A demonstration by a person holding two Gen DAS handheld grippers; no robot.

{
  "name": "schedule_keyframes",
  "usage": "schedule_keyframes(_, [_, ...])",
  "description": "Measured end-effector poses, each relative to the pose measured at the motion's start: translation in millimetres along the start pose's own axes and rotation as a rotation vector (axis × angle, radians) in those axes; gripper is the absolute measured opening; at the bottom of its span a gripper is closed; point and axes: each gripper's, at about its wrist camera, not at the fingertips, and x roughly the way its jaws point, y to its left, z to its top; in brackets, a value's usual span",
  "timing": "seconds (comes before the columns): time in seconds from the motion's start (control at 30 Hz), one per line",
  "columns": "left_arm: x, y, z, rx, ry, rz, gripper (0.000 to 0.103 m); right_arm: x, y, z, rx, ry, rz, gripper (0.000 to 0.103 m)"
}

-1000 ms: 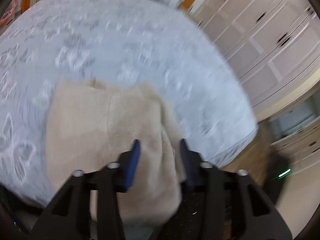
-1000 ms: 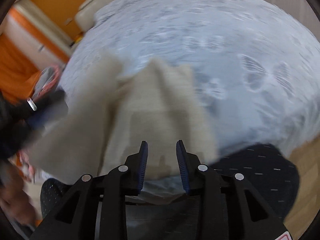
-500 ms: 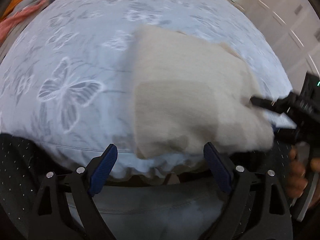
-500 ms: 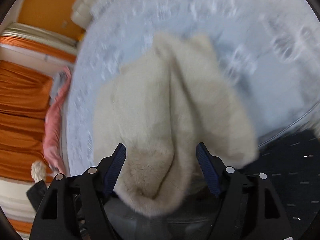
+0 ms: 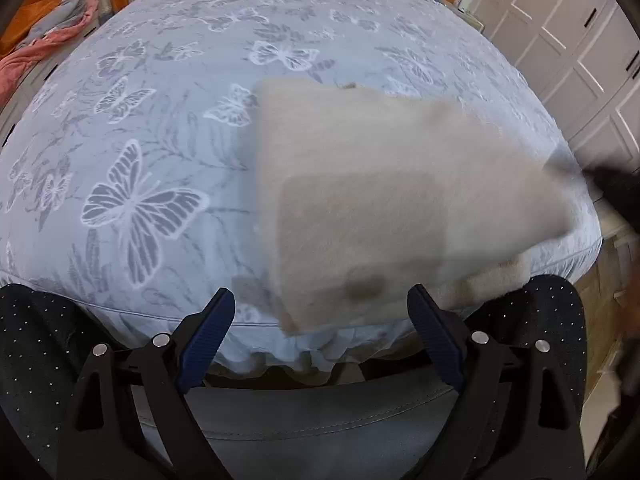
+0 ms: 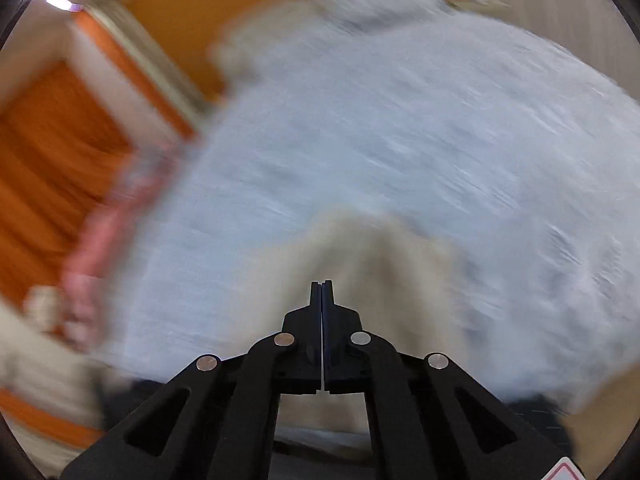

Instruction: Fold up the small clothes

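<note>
Cream knit garment [image 5: 384, 208], soft and fuzzy with a squarish patch showing darker through its middle, lay near the front edge of the bed [image 5: 160, 128], part of it lifted and blurred on its right side. Judging by that, a fold was under way, one flap being carried across. Left gripper [image 5: 320, 340] hung over the near hem with its blue-padded jaws spread wide and nothing between them. Right gripper [image 6: 322, 292] had its jaws pressed together; cream cloth lay right behind the tips, but blur hid whether any was pinched. Next would seem to call for laying the flap flat and smoothing it. Butterfly-printed, pale blue bedding looked smooth.
</note>
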Motion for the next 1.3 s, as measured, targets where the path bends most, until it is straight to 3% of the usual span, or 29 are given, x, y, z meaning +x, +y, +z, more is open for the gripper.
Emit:
schedule_keyframes(0.03, [1.8,-2.0,0.0,0.006,0.009,0.004,0.086,26.0,-19.9,-9.0,0.062,0.109,-0.047,0.0])
schedule_keyframes(0.07, [2.2,-3.6,-0.3,0.011,0.012,0.004,0.086,31.2,-33.1,-17.0,0.149,0.15,-0.012,0.001])
schedule_keyframes(0.13, [-1.5,-5.2,-1.6,0.022,-0.002,0.012,0.087,13.3,-35.6,-23.9,0.254,0.079,0.164,0.007])
schedule_keyframes(0.17, [-2.4,-4.4,-2.1,0.023,-0.008,0.02,0.087,1.7,-31.1,-25.3,0.273,0.029,0.209,0.015])
schedule_keyframes(0.2, [-2.1,-2.7,-2.7,0.02,-0.009,0.022,0.087,-4.2,-27.5,-25.9,0.271,0.006,0.223,0.042])
schedule_keyframes(0.27, [0.8,1.7,-3.1,0.007,0.004,0.027,0.088,-8.3,-14.8,-24.1,0.246,-0.022,0.243,0.078])
schedule_keyframes(0.33, [3.6,6.2,-3.1,-0.008,0.018,0.034,0.088,5.5,-2.0,-21.5,0.2,0.023,0.241,0.079])
schedule_keyframes(0.43, [-0.3,9.0,-3.9,-0.017,0.01,0.043,0.088,49.8,14.4,-24.9,0.214,0.179,0.231,0.079])
schedule_keyframes(0.47, [-2.0,8.8,-4.2,-0.016,0.006,0.046,0.088,58.9,23.4,-25.6,0.206,0.21,0.254,0.061])
schedule_keyframes(0.5, [-4.2,8.6,-4.3,-0.013,0.002,0.046,0.088,59.2,32.4,-25.9,0.179,0.21,0.27,0.026])
schedule_keyframes(0.6, [-10.5,6.2,-3.6,0.0,-0.015,0.052,0.088,3.2,66.6,-10.1,0.029,0.006,0.35,0.021])
schedule_keyframes(0.67, [-13.9,3.4,-2.7,0.009,-0.026,0.049,0.088,-44.9,75.1,0.0,-0.022,-0.123,0.381,0.02])
schedule_keyframes(0.73, [-12.9,-0.3,-1.8,0.013,-0.026,0.041,0.088,-66.0,62.0,2.2,-0.024,-0.204,0.356,0.02])
schedule_keyframes(0.8, [-6.9,-3.8,-1.1,0.014,-0.013,0.041,0.088,-41.5,33.4,0.9,0.0,-0.148,0.222,0.021])
schedule_keyframes(0.87, [-0.6,-6.7,-1.0,0.012,0.007,0.028,0.088,27.7,-7.5,-12.2,0.06,0.098,0.03,0.021])
schedule_keyframes(0.9, [2.2,-8.2,-0.7,0.013,0.018,0.023,0.088,43.2,-18.6,-19.8,0.102,0.145,0.017,0.021])
schedule_keyframes(1.03, [1.6,-12.6,-2.0,0.029,0.017,0.03,0.088,32.1,-5.6,-19.6,0.096,0.09,0.047,0.022])
schedule_keyframes(1.13, [2.3,-12.5,-1.6,0.033,0.02,0.039,0.088,26.6,15.1,-16.4,-0.008,0.07,-0.04,0.026])
schedule_keyframes(1.23, [-1.2,-13.7,2.2,0.029,0.009,0.041,0.088,18.8,0.8,-17.3,-0.05,0.056,-0.194,0.039])
schedule_keyframes(1.3, [-3.6,-15.3,5.0,0.028,-0.006,0.047,0.088,-10.2,-5.7,-20.1,-0.02,-0.018,-0.173,0.041])
